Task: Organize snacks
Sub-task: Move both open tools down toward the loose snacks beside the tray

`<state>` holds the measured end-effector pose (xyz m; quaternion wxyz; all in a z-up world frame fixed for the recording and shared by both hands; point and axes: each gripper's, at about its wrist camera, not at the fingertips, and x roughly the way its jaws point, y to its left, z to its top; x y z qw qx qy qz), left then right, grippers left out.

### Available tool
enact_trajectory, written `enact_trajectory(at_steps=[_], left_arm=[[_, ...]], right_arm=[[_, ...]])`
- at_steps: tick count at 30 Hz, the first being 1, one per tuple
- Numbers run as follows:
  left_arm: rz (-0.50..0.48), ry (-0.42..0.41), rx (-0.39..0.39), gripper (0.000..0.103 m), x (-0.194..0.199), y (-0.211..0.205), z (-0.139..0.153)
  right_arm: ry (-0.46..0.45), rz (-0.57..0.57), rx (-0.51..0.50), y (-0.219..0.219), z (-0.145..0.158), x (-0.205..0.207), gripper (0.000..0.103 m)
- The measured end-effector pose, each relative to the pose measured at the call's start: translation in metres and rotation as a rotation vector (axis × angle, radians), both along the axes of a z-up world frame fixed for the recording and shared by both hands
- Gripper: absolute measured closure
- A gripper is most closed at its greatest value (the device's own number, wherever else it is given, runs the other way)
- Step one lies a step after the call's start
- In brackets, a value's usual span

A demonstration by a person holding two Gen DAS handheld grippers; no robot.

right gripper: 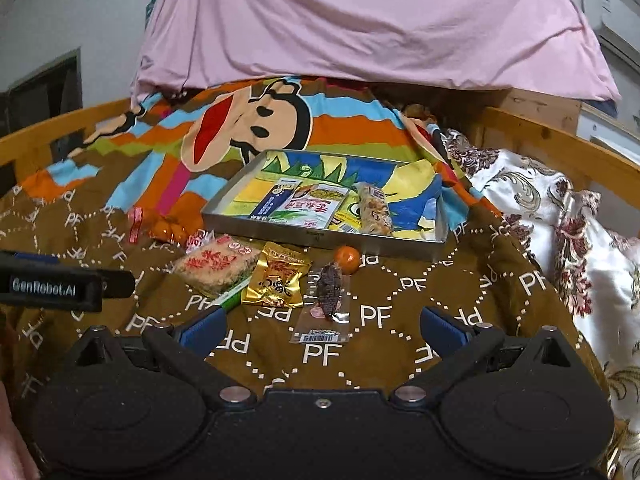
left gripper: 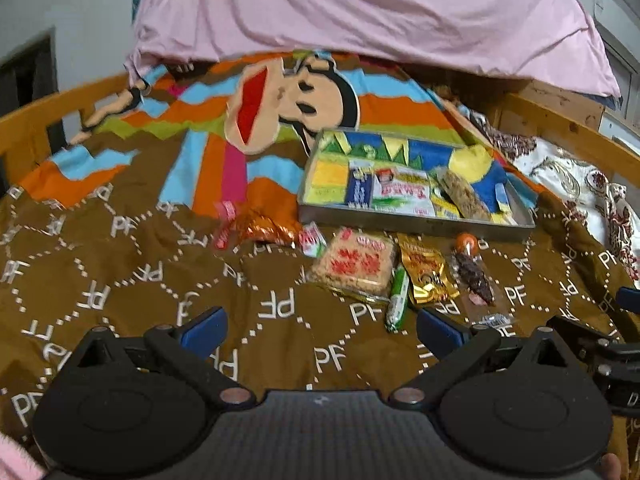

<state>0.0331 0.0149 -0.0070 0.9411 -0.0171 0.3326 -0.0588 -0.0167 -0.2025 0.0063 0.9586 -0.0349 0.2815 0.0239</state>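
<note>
We note both tools, left point(left gripper: 322, 330) and right point(right gripper: 322, 326), spread wide, empty (above bed point(right gripper: 400, 292)); snacks point(right gripper: 276, 276) before tray point(right gripper: 320, 238).

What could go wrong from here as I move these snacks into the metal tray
The tray sits on a soft, wrinkled blanket, so pressing its rim may tip it. The flat clear packet could be hard to pinch without grabbing fabric. The small orange ball might roll away if nudged.
</note>
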Motion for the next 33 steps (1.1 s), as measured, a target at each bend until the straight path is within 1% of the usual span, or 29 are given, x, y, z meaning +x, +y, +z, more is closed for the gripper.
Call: enact_trajectory(at_steps=[5,7,12,14,16,23,27,30,33], left_arm=[[-0.047,0.071,-0.023,0.001,0.023,0.006,-0.005],[-0.076,0.091,-0.018,0.001,0.032,0.007,-0.008],[-0.158,0.138,-0.004,0.001,0.054,0.004,-0.015],[-0.196,0.143,0.007,0.001,0.061,0.001,-0.018],[-0.230,0.141,0.021,0.001,0.067,-0.004,-0.021],[-0.304,0.174,0.059,0.001,0.086,-0.021,-0.038],[-0.331,0.200,0.051,0.001,0.094,-0.025,-0.046],[-0.344,0.197,0.027,0.001,0.096,-0.026,-0.048],[-0.363,0.182,0.025,0.005,0.094,-0.027,-0.046]], right_arm=[[0.012,0.037,-0.054,0.000,0.000,0.009,0.001],[0.018,0.054,-0.085,-0.001,-0.001,0.014,0.001],[0.009,0.120,-0.222,0.000,-0.005,0.026,0.001],[0.005,0.143,-0.270,0.000,-0.010,0.032,0.001],[0.011,0.155,-0.298,-0.001,-0.015,0.038,0.001],[0.052,0.133,-0.316,-0.002,-0.034,0.063,0.001],[0.061,0.140,-0.339,0.001,-0.044,0.075,0.001],[0.088,0.138,-0.315,0.000,-0.052,0.087,0.001],[0.112,0.134,-0.275,-0.001,-0.059,0.098,0.001]])
